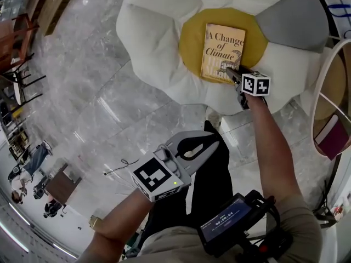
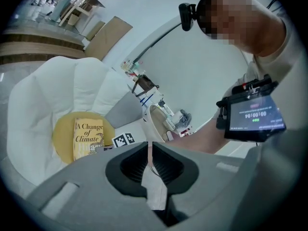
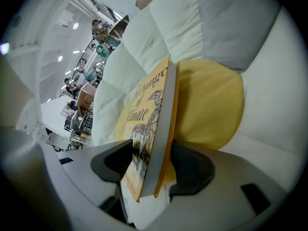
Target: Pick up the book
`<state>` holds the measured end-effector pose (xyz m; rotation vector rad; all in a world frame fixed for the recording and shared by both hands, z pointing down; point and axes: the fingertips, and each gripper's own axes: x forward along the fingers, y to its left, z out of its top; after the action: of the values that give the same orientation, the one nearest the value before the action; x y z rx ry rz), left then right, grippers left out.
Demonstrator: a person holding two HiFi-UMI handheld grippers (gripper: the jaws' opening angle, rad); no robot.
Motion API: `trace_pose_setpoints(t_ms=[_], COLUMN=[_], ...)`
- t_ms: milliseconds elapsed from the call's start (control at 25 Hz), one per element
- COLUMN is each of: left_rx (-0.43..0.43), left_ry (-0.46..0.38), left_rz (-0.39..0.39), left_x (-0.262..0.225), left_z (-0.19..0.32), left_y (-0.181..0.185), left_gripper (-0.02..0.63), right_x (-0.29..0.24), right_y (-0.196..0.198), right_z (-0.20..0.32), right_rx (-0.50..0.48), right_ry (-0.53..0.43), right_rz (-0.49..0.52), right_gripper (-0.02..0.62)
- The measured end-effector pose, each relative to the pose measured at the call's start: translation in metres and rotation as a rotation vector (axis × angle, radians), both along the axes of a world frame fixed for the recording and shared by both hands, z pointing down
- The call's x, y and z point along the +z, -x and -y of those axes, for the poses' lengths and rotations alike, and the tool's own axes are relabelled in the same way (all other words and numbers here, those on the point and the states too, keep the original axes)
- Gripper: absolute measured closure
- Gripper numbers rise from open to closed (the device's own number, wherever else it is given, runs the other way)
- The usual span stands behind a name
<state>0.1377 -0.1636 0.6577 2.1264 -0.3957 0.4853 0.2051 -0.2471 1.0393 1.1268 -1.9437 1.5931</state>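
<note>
The book (image 1: 222, 51) was pinched at one corner by the right gripper (image 1: 230, 73), the left gripper (image 1: 208, 146) closed empty; it could be levered loose by its weight.

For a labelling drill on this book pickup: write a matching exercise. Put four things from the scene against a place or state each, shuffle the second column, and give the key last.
Things:
1. book
2. left gripper
3. right gripper
4. grey petal

Places or states:
A. jaws together, nothing between them
B. top right of the flower cushion in the head view
C. on the yellow centre
D. jaws closed on the book's edge

Pairs: 1-C, 2-A, 3-D, 4-B
</note>
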Motion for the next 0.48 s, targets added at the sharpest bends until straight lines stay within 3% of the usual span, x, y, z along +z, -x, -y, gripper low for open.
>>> trace_pose_setpoints(t_ms=[360, 480], left_rx=[-0.035, -0.051], left_ry=[-0.02, -0.025], left_rz=[-0.028, -0.026], left_x=[-0.03, -0.031], left_z=[0.007, 0.003], left_y=[0.009, -0.003], left_gripper=[0.594, 0.594], right_x=[-0.031, -0.033], right_y=[0.013, -0.005], right_z=[0.0, -0.001], right_rx=[0.028, 0.071], right_ry=[-0.045, -0.04], right_rz=[-0.172, -0.176], right_gripper=[0.359, 0.368])
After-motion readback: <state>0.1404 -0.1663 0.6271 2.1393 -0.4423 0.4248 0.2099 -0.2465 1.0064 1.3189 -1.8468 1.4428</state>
